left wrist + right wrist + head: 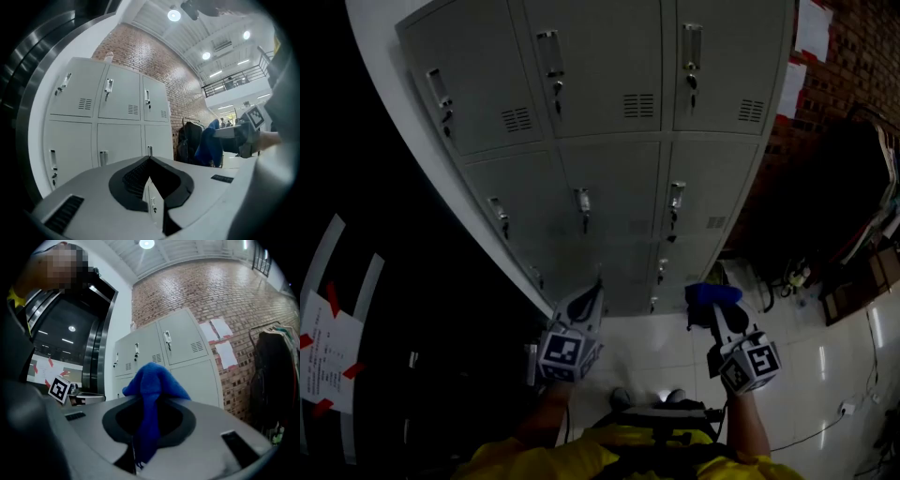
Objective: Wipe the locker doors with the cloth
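Grey locker doors (609,141) fill the upper middle of the head view, with a red brick wall (825,84) at upper right. Lower down, short of the doors, the left gripper (594,292) has its jaws together and empty. The right gripper (715,309) is clamped on a bunched blue cloth (712,293).
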`<state>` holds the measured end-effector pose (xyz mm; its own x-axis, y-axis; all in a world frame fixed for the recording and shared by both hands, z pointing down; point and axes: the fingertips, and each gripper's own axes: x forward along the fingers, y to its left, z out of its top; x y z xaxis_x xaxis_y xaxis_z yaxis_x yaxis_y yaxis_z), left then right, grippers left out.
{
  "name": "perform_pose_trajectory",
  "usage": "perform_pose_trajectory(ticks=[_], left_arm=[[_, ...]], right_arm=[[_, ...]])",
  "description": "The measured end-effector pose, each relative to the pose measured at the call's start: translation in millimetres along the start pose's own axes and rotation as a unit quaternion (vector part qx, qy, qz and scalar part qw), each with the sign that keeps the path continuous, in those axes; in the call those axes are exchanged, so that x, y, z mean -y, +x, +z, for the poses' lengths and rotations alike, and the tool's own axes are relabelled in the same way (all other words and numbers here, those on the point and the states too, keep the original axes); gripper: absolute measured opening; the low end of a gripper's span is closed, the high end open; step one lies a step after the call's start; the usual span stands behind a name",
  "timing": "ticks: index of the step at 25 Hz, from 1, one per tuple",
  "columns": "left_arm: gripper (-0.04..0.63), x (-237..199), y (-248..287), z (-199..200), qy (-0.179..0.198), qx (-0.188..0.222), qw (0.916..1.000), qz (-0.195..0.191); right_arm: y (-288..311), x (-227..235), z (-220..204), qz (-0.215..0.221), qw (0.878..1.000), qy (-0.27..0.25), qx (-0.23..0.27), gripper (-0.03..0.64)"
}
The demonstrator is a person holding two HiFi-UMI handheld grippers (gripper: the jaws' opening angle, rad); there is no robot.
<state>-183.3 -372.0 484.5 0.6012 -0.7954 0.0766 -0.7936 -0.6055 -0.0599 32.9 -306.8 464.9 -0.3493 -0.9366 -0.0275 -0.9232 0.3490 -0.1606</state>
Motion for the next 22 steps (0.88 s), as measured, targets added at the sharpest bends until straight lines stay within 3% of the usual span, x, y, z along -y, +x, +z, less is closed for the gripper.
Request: perform_pose_trajectory(ticks=[3,8,14,18,22], left_arm=[[0.005,2.6,36.5,10.9,0.003,0.006,0.9999,-0.008],[0.005,-2.5,72.8,18.9,-0.008,0.011,0.9995,0.027],[0.005,16.9,118.4,43.7,-0.008,0.021,0.9997,0.006],[0.005,29.0,145.5,62.3,0.013,0.037,0.9992,-0.012],[0.005,46.1,174.8,77.5,0.019,0.039,0.9985,-0.033]], right_arm=[[19.8,24.5,10.0,0.004,1.000,0.003,0.009,0.064],[44.8,66.2,16.4,0.019,1.000,0.003,0.008,0.064],[57.3,101.7,34.4,0.027,0.999,0.016,0.033,0.064],[60.6,114.8,47.0,0.029,0.999,0.006,0.041,0.064],[52.2,139.3,58.5,0.012,0.999,-0.003,0.047,0.064]])
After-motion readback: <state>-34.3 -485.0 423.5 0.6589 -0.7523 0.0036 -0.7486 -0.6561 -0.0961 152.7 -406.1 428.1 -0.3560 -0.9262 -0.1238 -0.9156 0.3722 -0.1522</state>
